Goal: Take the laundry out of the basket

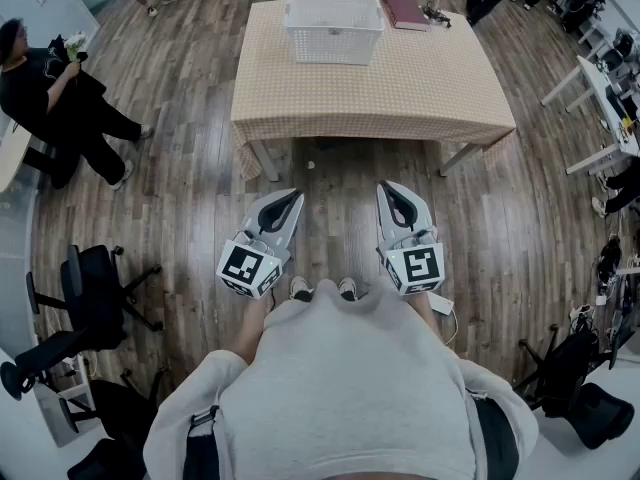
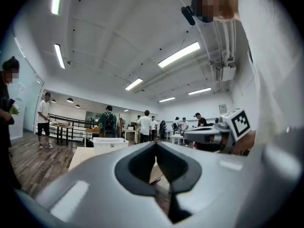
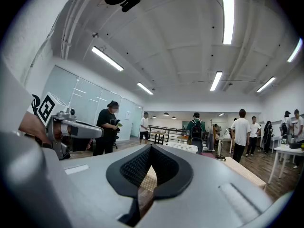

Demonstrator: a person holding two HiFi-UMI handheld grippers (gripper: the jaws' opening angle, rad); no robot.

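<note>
Basket [image 1: 334,28] sits at the far end of the table [image 1: 400,88], near the back edge and well apart from both grippers. It's white plastic, rectangular, with latticed walls. I can't make out what's inside it from any view.

The left gripper [image 1: 293,198] has its jaws pressed together at the tips with nothing between them. In its own view the dark inner pads only leave a teardrop-shaped gap behind the tips. The right gripper [image 1: 389,189] is the same, jaws closed on nothing, and its pads have a fine bumpy grid texture. Both point level towards the table, side by side above the floor [image 1: 180,118], which is grey-brown wood planks. The shells are smooth light grey plastic, and each has a cube with black and white square markers at the back.

The table has a tan cloth with a fine check that hangs over the edges. A reddish book [image 1: 405,11] lies flat just beside the basket.
</note>
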